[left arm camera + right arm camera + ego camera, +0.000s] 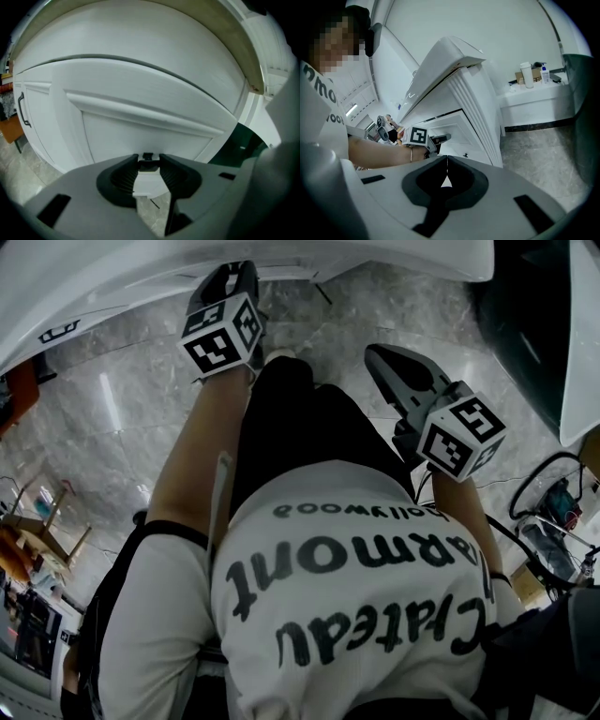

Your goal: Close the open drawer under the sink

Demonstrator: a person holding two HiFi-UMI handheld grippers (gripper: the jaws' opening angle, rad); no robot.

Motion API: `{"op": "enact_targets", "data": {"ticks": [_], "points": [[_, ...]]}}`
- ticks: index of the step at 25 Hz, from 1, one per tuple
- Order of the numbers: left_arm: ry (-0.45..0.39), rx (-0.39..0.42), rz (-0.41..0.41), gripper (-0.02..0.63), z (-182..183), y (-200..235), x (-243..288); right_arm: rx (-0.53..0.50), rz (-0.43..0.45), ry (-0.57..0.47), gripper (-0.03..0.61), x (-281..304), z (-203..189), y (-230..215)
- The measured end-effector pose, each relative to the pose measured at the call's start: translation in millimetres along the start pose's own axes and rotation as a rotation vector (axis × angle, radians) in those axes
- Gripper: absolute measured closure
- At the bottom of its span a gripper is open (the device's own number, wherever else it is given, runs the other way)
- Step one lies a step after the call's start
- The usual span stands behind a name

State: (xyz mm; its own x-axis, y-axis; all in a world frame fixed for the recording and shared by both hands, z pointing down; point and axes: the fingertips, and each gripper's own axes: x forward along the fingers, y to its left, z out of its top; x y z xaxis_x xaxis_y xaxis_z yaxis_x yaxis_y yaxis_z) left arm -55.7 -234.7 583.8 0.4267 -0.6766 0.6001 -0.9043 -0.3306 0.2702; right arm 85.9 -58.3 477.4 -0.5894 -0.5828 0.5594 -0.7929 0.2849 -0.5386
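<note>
the left gripper (230, 277) is stretched forward to the white cabinet (454, 70) under the sink, and its tips are right at the drawer (140, 126), whose white panelled front fills most of the left gripper view. the jaws stand narrow, with only a small gap, and in this gap between the two tips sits a small dark knob (147, 157); it seems to touch both tips, so the gripper appears to hold it. in the right gripper view the drawer front is seen from the side, low in the cabinet, and i cannot tell how far it stands out. on a cabinet door at the far left of the left gripper view there is a dark handle (21, 110). the right gripper (380, 357) is held in the air over the grey marble floor (122, 418), well apart from the cabinet, and its jaws are pressed together with nothing between them. the person wears a white shirt (347, 615) with black letters. far on the right, some bottles (527, 75) stand on a low white ledge (534, 101) by the wall.
</note>
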Motion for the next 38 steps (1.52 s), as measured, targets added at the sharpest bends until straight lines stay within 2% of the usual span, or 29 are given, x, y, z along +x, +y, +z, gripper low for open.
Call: {"op": "enact_targets", "data": {"ticks": [9, 17, 24, 34, 38], "points": [[0.007, -0.003, 0.005, 0.471, -0.6, 3.1, 4.9, 0.016, -0.016, -0.006, 0.568, 1.7, 7.2, -11.0], [0.038, -0.041, -0.043, 0.471, 6.8, 3.9, 13.0, 0.015, -0.012, -0.003, 0.568, 4.4, 6.8, -9.8], [0.019, -0.044, -0.050, 0.471, 7.5, 1.3, 12.1, 0.035, -0.007, -0.001, 0.568, 2.3, 5.6, -6.1], [0.200, -0.030, -0.035, 0.471, 8.2, 1.1, 6.8, 0.071, -0.031, 0.026, 0.568, -31.0, 16.1, 18.3], [0.234, 0.007, -0.009, 0.472, 6.9, 1.5, 0.4, 0.083, -0.038, 0.021, 0.568, -40.9, 17.1, 26.2]]}}
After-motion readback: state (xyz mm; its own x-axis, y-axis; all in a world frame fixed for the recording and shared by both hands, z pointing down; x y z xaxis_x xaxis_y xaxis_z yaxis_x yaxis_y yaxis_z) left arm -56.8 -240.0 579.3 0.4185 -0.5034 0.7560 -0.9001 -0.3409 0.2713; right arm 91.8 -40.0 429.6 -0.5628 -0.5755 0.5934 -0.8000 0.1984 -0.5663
